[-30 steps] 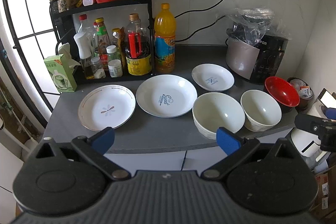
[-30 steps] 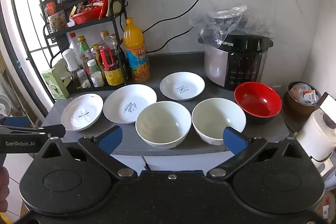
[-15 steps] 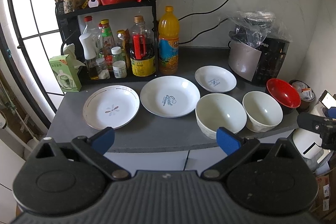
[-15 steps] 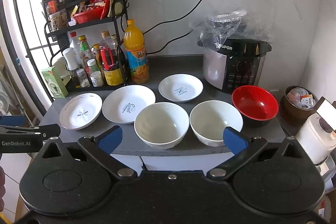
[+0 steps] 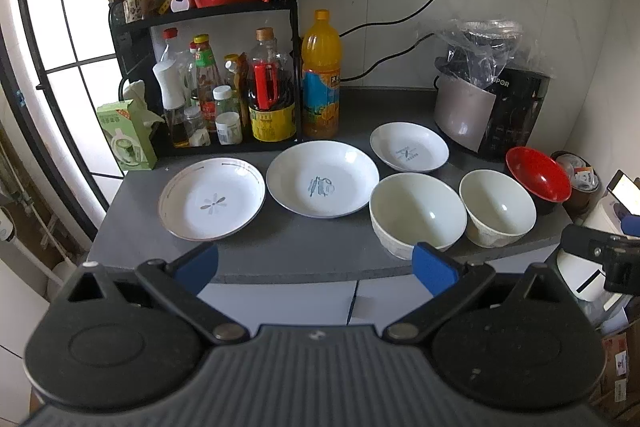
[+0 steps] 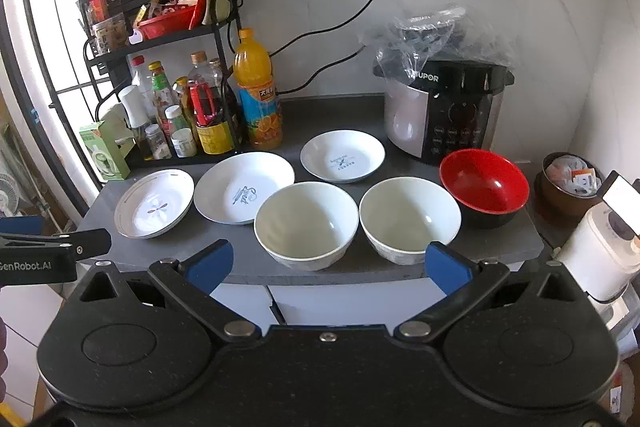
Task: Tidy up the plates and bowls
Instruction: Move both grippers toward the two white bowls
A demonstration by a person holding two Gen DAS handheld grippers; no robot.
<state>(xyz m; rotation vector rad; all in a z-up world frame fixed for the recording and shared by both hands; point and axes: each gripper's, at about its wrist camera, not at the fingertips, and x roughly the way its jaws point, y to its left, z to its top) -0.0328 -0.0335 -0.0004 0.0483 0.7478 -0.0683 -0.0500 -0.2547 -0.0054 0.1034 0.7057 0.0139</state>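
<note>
both grippers (image 5: 316, 263) (image 6: 326, 263) spread before 3 plates (image 5: 322, 179)

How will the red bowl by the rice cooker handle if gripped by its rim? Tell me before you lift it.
The red bowl looks glossy, so the fingers may slip on its rim. Its look suggests plastic or lacquer, probably light and less fragile than the white bowls. It sits near the counter edge, so a push could slide it off.

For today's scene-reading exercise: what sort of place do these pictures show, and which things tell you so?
Most likely a home kitchen: a grey countertop holds an electric pressure cooker, a rack of condiment bottles, and plates and bowls such as the red bowl.
</note>
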